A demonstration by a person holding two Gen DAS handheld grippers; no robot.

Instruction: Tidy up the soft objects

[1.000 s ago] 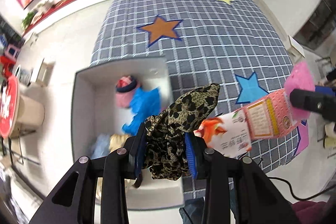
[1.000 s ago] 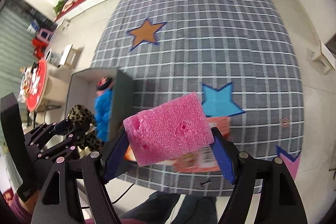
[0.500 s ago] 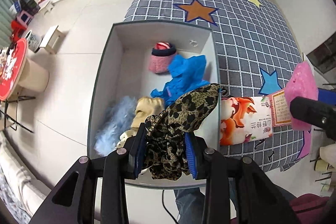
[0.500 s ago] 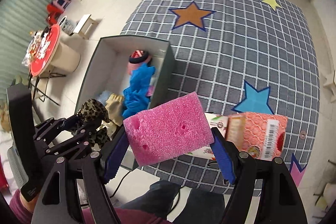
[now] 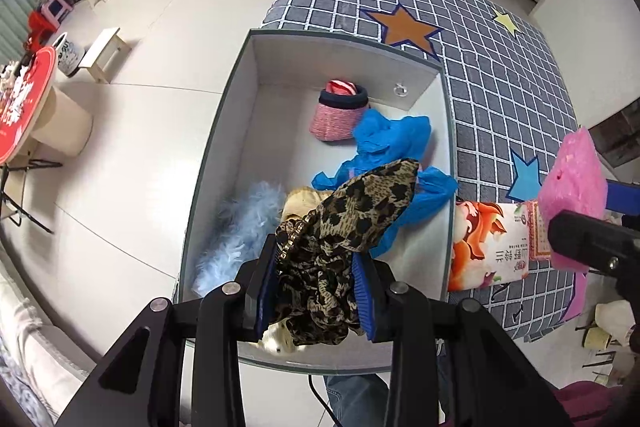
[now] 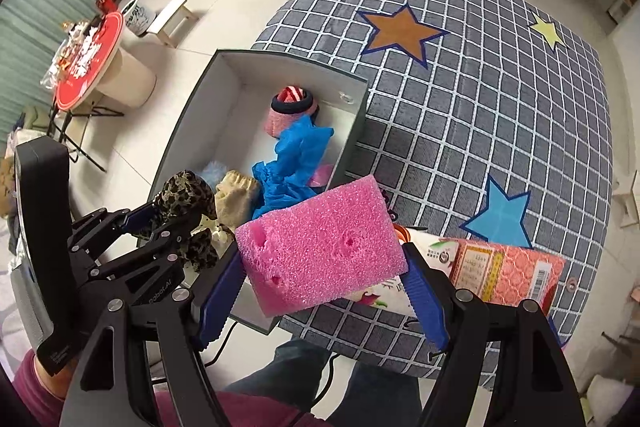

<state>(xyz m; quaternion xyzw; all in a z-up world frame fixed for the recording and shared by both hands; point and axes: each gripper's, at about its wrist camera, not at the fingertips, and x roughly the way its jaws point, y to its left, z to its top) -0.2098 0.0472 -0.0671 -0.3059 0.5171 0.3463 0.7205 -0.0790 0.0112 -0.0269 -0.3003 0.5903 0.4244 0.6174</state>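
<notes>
My left gripper (image 5: 316, 281) is shut on a leopard-print cloth (image 5: 344, 223) and holds it over the near end of the grey open box (image 5: 224, 115). It also shows in the right wrist view (image 6: 176, 211). My right gripper (image 6: 324, 267) is shut on a pink sponge (image 6: 320, 247), held above the box's near right corner; the sponge also shows in the left wrist view (image 5: 572, 171). In the box lie a pink knit hat (image 5: 340, 111), blue plastic cloth (image 5: 384, 143), a light-blue fluffy piece (image 5: 240, 227) and a beige item (image 5: 296, 203).
The box (image 6: 188, 123) sits at the left edge of a grey checked mat with stars (image 6: 480, 87). Two printed packets (image 6: 508, 271) lie on the mat near its front edge. A red round table (image 6: 88, 63) and a small stool (image 6: 170, 15) stand on the floor to the left.
Both grippers have moved left and forward toward the box, each still holding its item. The left gripper now hangs over the box interior; the sponge has come nearer to the box.
</notes>
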